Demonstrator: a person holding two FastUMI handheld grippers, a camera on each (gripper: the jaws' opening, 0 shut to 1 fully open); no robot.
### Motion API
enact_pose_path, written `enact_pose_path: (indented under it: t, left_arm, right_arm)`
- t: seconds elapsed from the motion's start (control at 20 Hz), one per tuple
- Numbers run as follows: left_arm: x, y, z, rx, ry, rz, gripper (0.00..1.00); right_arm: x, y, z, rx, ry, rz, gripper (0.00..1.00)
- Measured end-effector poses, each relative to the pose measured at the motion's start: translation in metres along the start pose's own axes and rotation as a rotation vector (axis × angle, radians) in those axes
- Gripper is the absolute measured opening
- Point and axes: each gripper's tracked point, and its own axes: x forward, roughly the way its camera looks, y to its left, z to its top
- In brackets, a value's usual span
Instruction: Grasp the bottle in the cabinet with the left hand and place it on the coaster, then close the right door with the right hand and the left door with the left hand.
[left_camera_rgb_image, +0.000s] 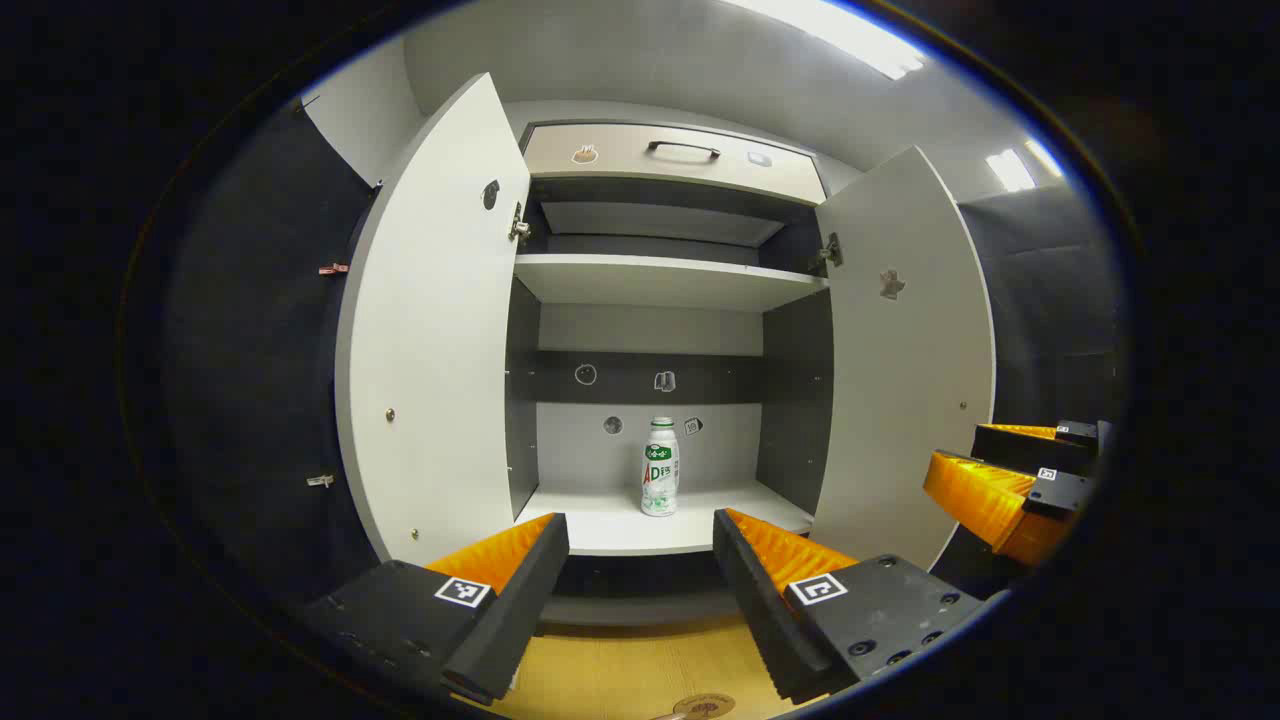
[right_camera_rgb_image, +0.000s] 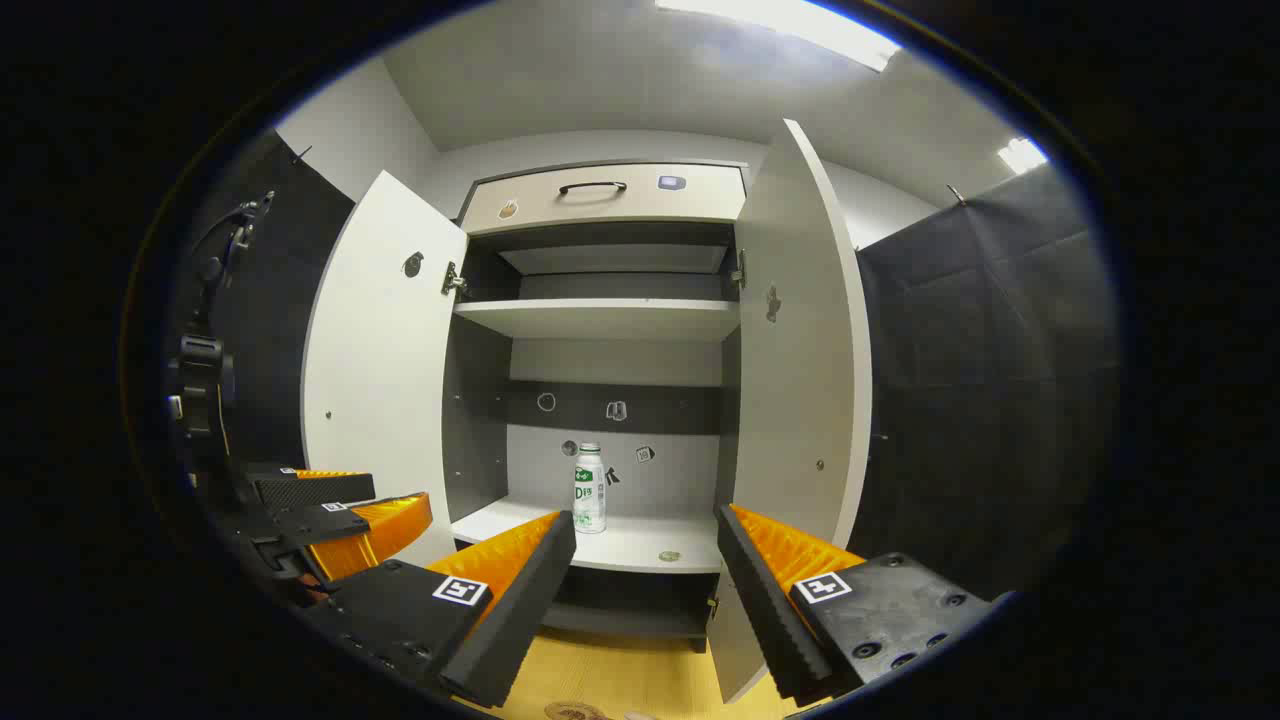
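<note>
1. Left gripper view: the left gripper (left_camera_rgb_image: 640, 570) is hovering with its jaws spread wide, gripping nothing and touching nothing. It is facing the open cabinet (left_camera_rgb_image: 660, 280) from outside. The bottle (left_camera_rgb_image: 660, 467) is standing upright on the lower shelf (left_camera_rgb_image: 620, 525), near the middle, apart from both side walls, with free space all around it. The left door (left_camera_rgb_image: 440, 320) and right door (left_camera_rgb_image: 905, 350) are both standing swung out. The right gripper (left_camera_rgb_image: 1010, 470) is showing at the right edge, beside the right door.

2. Right gripper view: the right gripper (right_camera_rgb_image: 645, 570) is likewise hanging wide open and empty, well short of the shelf (right_camera_rgb_image: 620, 545). The bottle (right_camera_rgb_image: 589, 489) is standing left of centre between its fingers, farther back. The right door (right_camera_rgb_image: 800, 350) is standing edge-on, just beside the right finger (right_camera_rgb_image: 780, 580). The left gripper (right_camera_rgb_image: 340, 505) is showing low at the left.
</note>
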Motion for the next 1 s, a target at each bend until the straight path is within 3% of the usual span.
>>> enact_pose_path:
  t: [1.0]
  left_arm:
    - [0.013,0.004,-0.006,0.010,0.005,-0.007,0.93]
  right_arm:
    - [0.009,-0.011,-0.012,0.004,0.023,-0.033,0.95]
